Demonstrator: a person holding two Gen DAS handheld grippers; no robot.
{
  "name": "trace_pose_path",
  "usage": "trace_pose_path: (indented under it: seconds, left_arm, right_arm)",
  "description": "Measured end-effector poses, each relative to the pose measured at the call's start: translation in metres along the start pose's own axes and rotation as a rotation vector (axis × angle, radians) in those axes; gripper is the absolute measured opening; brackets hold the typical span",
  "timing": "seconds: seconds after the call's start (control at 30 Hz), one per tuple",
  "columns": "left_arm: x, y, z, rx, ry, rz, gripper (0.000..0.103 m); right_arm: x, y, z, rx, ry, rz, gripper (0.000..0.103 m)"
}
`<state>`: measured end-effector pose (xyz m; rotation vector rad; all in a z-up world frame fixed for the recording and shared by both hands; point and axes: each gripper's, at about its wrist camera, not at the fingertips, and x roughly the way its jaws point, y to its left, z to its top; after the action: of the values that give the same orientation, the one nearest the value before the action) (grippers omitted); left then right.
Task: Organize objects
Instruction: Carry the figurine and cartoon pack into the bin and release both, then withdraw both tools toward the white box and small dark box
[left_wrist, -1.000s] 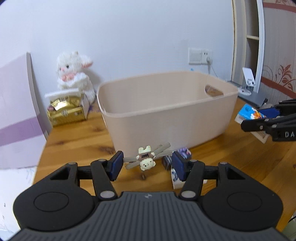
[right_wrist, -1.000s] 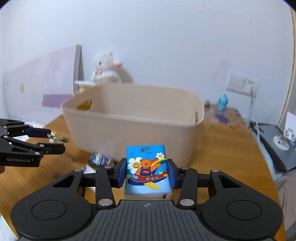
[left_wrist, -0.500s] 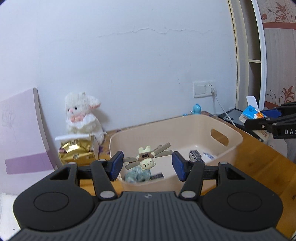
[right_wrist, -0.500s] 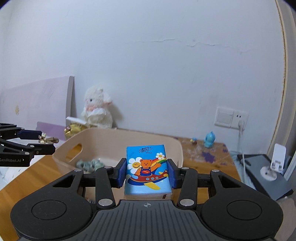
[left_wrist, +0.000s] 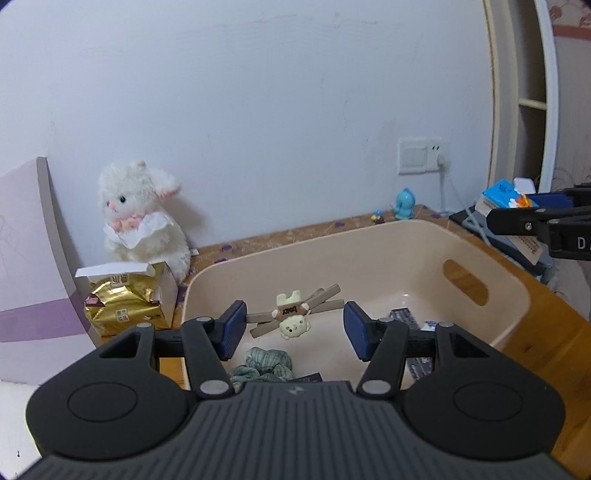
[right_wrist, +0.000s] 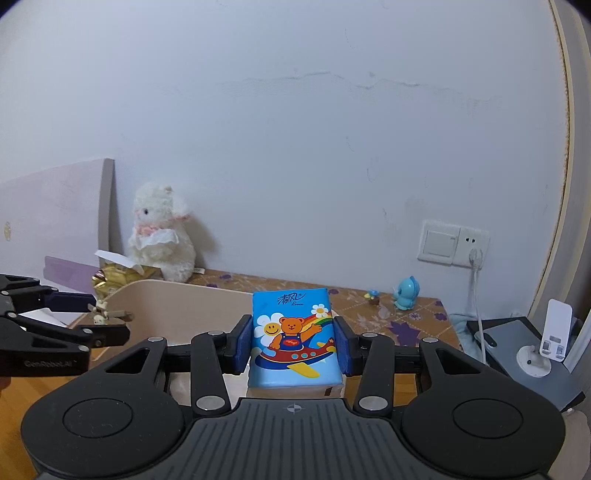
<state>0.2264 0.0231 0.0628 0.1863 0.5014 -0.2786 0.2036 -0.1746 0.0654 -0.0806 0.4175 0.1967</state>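
Hair clip (left_wrist: 295, 317), bear charm on it, held at its tips across left gripper (left_wrist: 293, 328) over bin (left_wrist: 509, 295); right gripper (right_wrist: 293, 347) clamps tissue pack (right_wrist: 293, 343) near bin's right rim; thin hold may slip, early release might miss bin.

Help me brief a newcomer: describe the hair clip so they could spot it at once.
Find the beige bin on the wooden table. Above its near edge, the left gripper holds the hair clip between its blue pads. It is crossed grey-brown bars bearing a small cream animal charm, unlike the green scrunchie lying below it in the bin.
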Motion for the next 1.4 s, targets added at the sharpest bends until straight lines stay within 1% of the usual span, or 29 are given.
trace_pose_path:
  seconds: [0.1, 0.33, 0.43, 0.53, 0.67, 0.7, 0.73, 0.77, 0.8, 0.83, 0.87, 0.9, 0.93, 1.0, 1.03, 1.13, 1.23, 1.4]
  left_arm:
    - [0.018, -0.003, 0.0, -0.009, 0.05, -0.008, 0.059]
    - [0.052, -0.01, -0.006, 0.032, 0.152, 0.01, 0.059]
    - [0.061, -0.01, -0.009, 0.031, 0.186, 0.008, 0.059]
    - [0.065, -0.009, -0.01, 0.026, 0.21, 0.003, 0.06]
    - [0.067, -0.007, -0.008, -0.002, 0.237, -0.001, 0.06]
    - [0.067, -0.007, -0.008, -0.01, 0.241, 0.002, 0.06]
    - [0.066, -0.006, -0.008, -0.019, 0.24, 0.003, 0.06]
    - [0.065, -0.005, -0.007, -0.026, 0.236, 0.003, 0.061]
    - [0.063, -0.004, -0.007, -0.032, 0.231, 0.002, 0.063]
    - [0.06, -0.003, -0.006, -0.038, 0.225, 0.002, 0.068]
    - [0.057, -0.002, -0.006, -0.044, 0.213, 0.004, 0.079]
    - [0.053, -0.002, -0.005, -0.051, 0.2, 0.006, 0.085]
    - [0.049, 0.0, -0.004, -0.059, 0.187, 0.007, 0.085]
    - [0.041, 0.001, -0.002, -0.07, 0.17, 0.005, 0.087]
    - [0.037, 0.001, -0.001, -0.069, 0.16, 0.009, 0.088]
    - [0.023, 0.002, 0.0, -0.061, 0.128, 0.026, 0.091]
    - [0.009, 0.003, -0.001, -0.066, 0.105, 0.035, 0.095]
    - [-0.016, 0.004, -0.008, -0.06, 0.079, 0.049, 0.096]
  right_arm:
    - [0.015, 0.002, 0.0, -0.018, 0.021, -0.014, 0.042]
    - [0.049, 0.007, -0.009, -0.042, 0.105, -0.018, 0.042]
    - [0.06, 0.01, -0.016, -0.046, 0.146, -0.016, 0.042]
    - [0.068, 0.01, -0.021, -0.042, 0.19, 0.003, 0.042]
    - [0.076, 0.013, -0.026, -0.063, 0.219, -0.008, 0.042]
    - [0.077, 0.013, -0.027, -0.064, 0.22, -0.011, 0.044]
    - [0.077, 0.013, -0.028, -0.064, 0.22, -0.012, 0.051]
    - [0.076, 0.012, -0.029, -0.061, 0.218, -0.013, 0.054]
    - [0.074, 0.011, -0.029, -0.056, 0.21, -0.011, 0.057]
    - [0.072, 0.01, -0.028, -0.054, 0.203, -0.012, 0.06]
    - [0.069, 0.009, -0.028, -0.054, 0.194, -0.015, 0.067]
    - [0.066, 0.008, -0.027, -0.051, 0.182, -0.017, 0.073]
    - [0.061, 0.005, -0.026, -0.043, 0.167, -0.016, 0.077]
    - [0.054, 0.0, -0.023, -0.019, 0.143, -0.015, 0.087]
    - [0.049, -0.002, -0.022, -0.005, 0.13, -0.018, 0.09]
    - [0.035, -0.008, -0.018, 0.024, 0.096, -0.014, 0.102]
    - [0.021, -0.01, -0.016, 0.041, 0.074, -0.006, 0.103]
    - [0.0, -0.006, -0.019, 0.062, 0.074, 0.018, 0.103]
